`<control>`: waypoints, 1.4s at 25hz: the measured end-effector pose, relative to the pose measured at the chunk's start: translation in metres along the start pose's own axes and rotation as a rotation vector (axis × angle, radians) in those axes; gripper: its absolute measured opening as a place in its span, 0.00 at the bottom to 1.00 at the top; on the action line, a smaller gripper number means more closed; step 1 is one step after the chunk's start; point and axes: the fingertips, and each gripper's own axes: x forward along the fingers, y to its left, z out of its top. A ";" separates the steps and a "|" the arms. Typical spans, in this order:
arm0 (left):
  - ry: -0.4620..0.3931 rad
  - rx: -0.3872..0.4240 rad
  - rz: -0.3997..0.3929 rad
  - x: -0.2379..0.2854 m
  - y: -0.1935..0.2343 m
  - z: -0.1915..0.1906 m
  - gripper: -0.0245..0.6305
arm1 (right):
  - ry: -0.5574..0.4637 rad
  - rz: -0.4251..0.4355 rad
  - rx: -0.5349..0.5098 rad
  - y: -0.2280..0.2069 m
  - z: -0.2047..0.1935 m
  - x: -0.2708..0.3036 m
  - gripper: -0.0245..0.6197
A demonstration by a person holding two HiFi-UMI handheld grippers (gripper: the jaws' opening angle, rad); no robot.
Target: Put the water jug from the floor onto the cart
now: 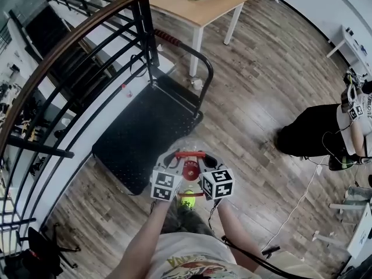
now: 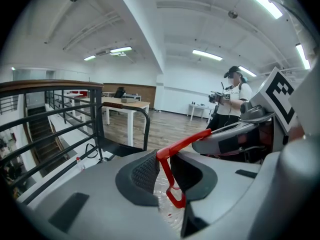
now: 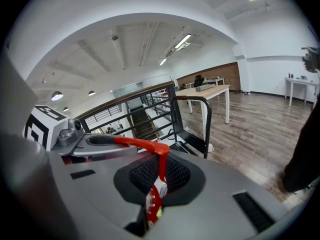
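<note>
The water jug (image 1: 187, 145) is clear plastic with a red cap (image 1: 189, 168) and a thin red handle (image 1: 189, 154). It hangs in front of me over the wood floor, just short of the near end of the black cart (image 1: 145, 129). My left gripper (image 1: 173, 160) grips the handle (image 2: 182, 143) from the left, its jaws (image 2: 167, 176) closed on the red strap. My right gripper (image 1: 206, 160) grips the same handle (image 3: 135, 143) from the right, with its jaws (image 3: 159, 176) shut tight on it. Most of the jug's body is hidden under the grippers.
The cart's push bar (image 1: 200, 63) stands at its far end. A dark railing (image 1: 87, 34) with stairs behind it runs along the left. A wooden table (image 1: 192, 4) stands beyond the cart. A person in black (image 1: 325, 129) stands at the right, with a white cable (image 1: 299, 205) on the floor.
</note>
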 end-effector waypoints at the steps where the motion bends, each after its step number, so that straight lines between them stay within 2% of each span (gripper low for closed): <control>1: -0.004 -0.005 0.001 0.002 0.007 0.003 0.15 | 0.002 0.001 -0.004 0.002 0.005 0.006 0.07; 11: -0.005 -0.032 0.002 0.018 0.074 0.013 0.15 | 0.031 -0.002 -0.017 0.015 0.033 0.070 0.07; 20: -0.014 -0.069 0.023 0.015 0.141 0.022 0.15 | 0.047 0.021 -0.044 0.045 0.061 0.128 0.07; 25: -0.016 -0.088 0.059 0.019 0.182 0.014 0.15 | 0.060 0.061 -0.068 0.060 0.065 0.170 0.07; 35: 0.017 -0.163 0.185 0.042 0.245 -0.018 0.14 | 0.141 0.201 -0.104 0.068 0.052 0.251 0.07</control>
